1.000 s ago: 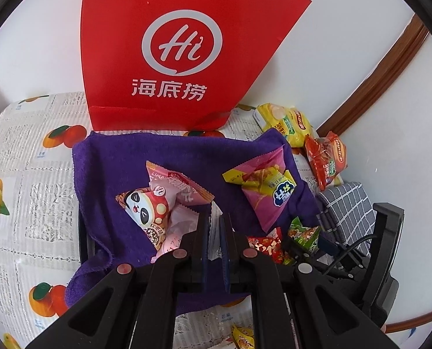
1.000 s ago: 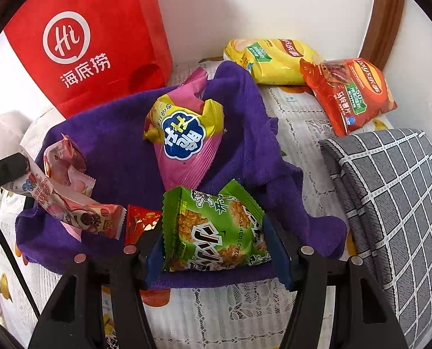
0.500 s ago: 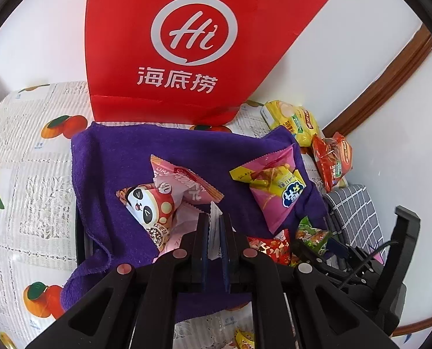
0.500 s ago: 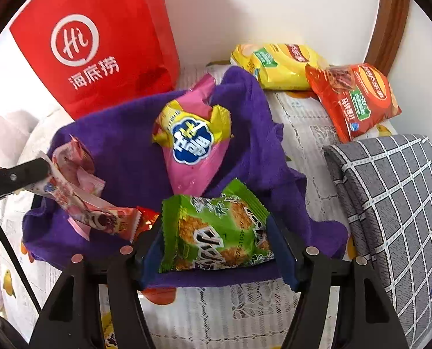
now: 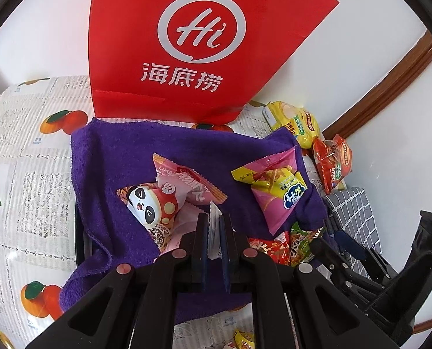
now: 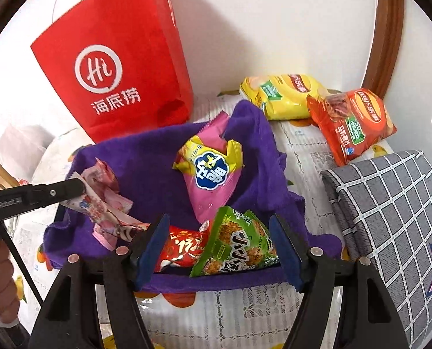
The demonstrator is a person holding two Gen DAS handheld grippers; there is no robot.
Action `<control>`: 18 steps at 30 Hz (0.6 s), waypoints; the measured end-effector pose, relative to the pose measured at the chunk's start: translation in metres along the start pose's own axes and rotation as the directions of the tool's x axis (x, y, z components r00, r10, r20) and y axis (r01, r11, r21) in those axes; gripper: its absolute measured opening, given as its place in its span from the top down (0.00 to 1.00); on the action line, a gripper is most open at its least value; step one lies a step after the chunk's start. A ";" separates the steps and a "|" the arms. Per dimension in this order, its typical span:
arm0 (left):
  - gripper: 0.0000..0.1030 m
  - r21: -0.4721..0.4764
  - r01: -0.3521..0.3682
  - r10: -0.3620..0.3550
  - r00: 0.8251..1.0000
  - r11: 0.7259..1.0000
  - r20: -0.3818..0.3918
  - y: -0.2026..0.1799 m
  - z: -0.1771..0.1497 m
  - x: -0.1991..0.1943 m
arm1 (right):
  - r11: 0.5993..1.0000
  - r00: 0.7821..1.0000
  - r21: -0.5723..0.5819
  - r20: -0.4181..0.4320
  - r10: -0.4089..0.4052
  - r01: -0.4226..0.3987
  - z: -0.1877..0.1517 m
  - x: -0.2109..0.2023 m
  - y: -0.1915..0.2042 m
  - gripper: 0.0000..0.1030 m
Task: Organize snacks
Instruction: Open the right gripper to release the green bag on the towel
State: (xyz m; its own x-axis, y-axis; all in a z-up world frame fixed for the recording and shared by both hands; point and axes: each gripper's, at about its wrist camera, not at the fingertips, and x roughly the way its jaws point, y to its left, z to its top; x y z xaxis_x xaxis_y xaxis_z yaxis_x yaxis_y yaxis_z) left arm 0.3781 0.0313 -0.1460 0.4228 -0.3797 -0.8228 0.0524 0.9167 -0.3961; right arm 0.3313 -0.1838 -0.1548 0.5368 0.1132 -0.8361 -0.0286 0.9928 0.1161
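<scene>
A purple towel [image 5: 123, 157] lines a dark tray and holds several snack packets. My left gripper [image 5: 214, 226] is shut on the edge of a thin white-pink packet [image 5: 214, 218]; in the right wrist view that packet [image 6: 99, 206] hangs over the towel [image 6: 154, 160]. My right gripper [image 6: 218, 247] is open, its jaws wide on either side of a green packet [image 6: 236, 244] that lies on the towel beside a small red packet [image 6: 181, 247]. A pink-yellow packet [image 6: 213, 171] lies in the middle. A panda packet [image 5: 154, 209] and a pink packet [image 5: 189, 180] lie left.
A red paper bag [image 5: 186, 46] stands against the wall behind the towel. A yellow chip bag [image 6: 279, 96] and an orange chip bag [image 6: 352, 122] lie at the back right. A grey checked cloth [image 6: 390, 209] lies to the right. The table has a fruit-print cover [image 5: 27, 145].
My right gripper has opened; the green packet that it held now lies on the towel between its jaws. My left gripper stays shut on the white-pink packet, its view shifted slightly.
</scene>
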 end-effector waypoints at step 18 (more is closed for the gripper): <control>0.51 0.049 -0.036 0.030 0.994 0.998 0.106 -0.014 0.003 -0.039 | 1.000 1.000 -0.007 0.000 -0.016 0.016 -0.009 -0.016 0.008 0.32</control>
State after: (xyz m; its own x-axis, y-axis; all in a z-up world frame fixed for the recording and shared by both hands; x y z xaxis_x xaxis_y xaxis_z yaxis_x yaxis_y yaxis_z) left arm 0.3636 0.0330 -0.1074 0.5174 -0.3364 -0.7869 0.0813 0.9347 -0.3461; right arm 0.3154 -0.1771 -0.1455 0.5373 0.0970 -0.8378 -0.0253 0.9948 0.0989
